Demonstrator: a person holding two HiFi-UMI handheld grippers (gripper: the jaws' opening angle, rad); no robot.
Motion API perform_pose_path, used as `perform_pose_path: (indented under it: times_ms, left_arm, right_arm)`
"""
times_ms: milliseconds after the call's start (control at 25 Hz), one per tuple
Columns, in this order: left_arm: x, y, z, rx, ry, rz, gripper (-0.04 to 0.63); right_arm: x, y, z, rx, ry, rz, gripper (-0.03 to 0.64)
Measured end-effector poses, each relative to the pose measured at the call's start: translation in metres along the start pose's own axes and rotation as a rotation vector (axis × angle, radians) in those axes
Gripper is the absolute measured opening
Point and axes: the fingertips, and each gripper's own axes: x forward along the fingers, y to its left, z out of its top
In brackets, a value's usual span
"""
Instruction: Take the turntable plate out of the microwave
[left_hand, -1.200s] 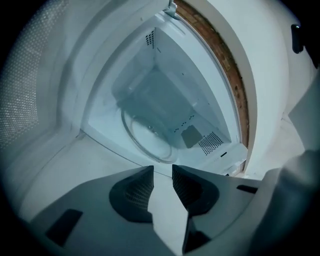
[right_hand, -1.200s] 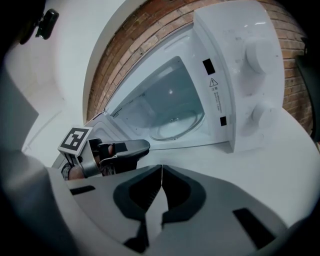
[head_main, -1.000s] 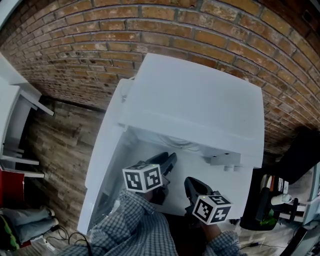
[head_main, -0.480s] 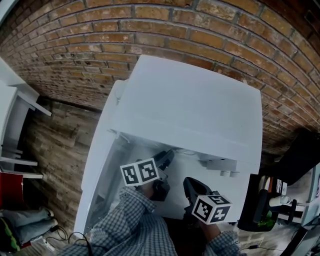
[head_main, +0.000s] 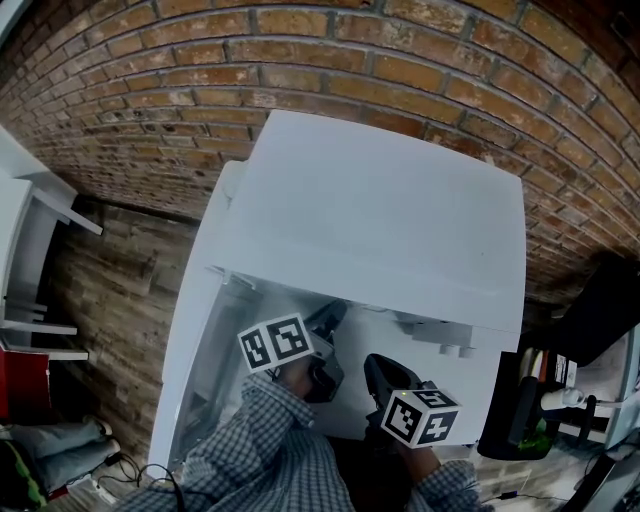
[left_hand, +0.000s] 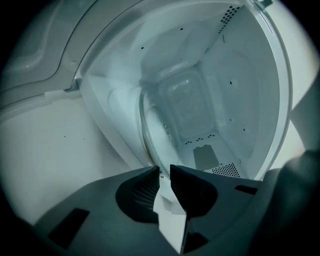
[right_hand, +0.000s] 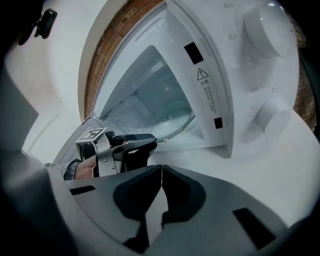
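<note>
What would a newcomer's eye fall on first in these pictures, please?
The boxy white microwave fills the middle, door open, against a red brick wall. At its mouth, the left hand-held gripper has just been closing its jaws on the rim of the clear round glass turntable plate; the right hand-held gripper rests shut in front.

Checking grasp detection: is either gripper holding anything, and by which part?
Left gripper has just been closing its jaws on the plate, at its near rim. Right gripper: shut, empty.
</note>
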Motion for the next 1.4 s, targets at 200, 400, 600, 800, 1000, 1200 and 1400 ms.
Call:
perform_pose_path:
  times_ms: [200, 400, 600, 800, 1000, 1200, 1400]
  left_arm:
    - [-0.001, 0.000, 0.000, -0.103, -0.012, -0.036, 0.057]
    - [-0.002, 0.001, 0.001, -0.136, -0.014, -0.045, 0.050]
    - [-0.006, 0.000, 0.003, -0.198, -0.012, -0.064, 0.041]
    - [-0.011, -0.006, 0.008, -0.192, -0.019, -0.093, 0.041]
    - [-0.015, -0.013, 0.013, -0.198, -0.031, -0.133, 0.041]
    - [-0.017, -0.018, 0.015, -0.195, -0.033, -0.163, 0.041]
    - [-0.021, -0.021, 0.017, -0.209, -0.046, -0.178, 0.041]
  right_arm:
    - [0.004, 0.001, 0.001, 0.033, -0.012, 0.017, 0.020]
    - [0.020, 0.004, 0.016, 0.275, -0.111, 0.119, 0.020]
    - [0.038, 0.004, 0.035, 0.513, -0.176, 0.262, 0.021]
    - [0.051, -0.007, 0.043, 0.649, -0.217, 0.274, 0.025]
    - [0.058, -0.003, 0.063, 0.734, -0.300, 0.355, 0.133]
    - [0.066, -0.002, 0.080, 0.783, -0.363, 0.391, 0.135]
    - [0.075, -0.011, 0.097, 0.797, -0.436, 0.360, 0.134]
